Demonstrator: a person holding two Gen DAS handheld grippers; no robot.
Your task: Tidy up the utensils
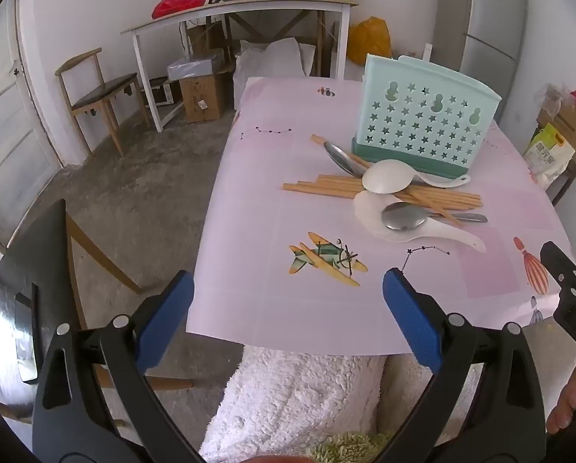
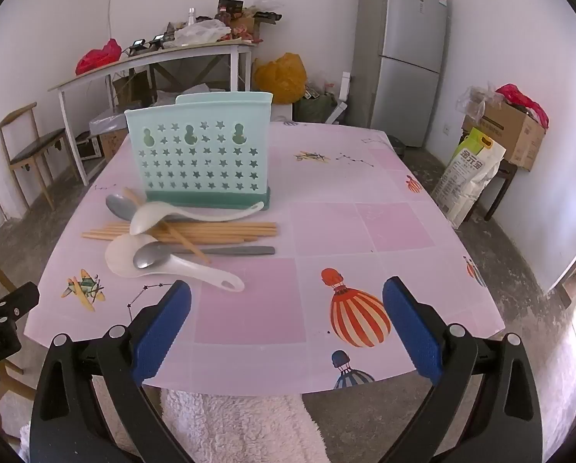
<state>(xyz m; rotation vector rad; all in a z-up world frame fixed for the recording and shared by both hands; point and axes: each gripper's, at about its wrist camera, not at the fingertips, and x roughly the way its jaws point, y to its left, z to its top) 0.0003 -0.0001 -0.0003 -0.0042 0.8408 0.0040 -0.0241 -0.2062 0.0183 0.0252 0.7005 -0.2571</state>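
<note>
From the left wrist, the left gripper gapes empty, utensils heaped at one o'clock before the holder; from the right wrist, the right gripper likewise gapes empty, heap at eleven o'clock, nothing sorted yet, so first reach and pinch one piece.

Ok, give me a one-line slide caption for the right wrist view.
Open right gripper hovers at the table edge, facing loose spoons and chopsticks before the mint utensil holder.
</note>
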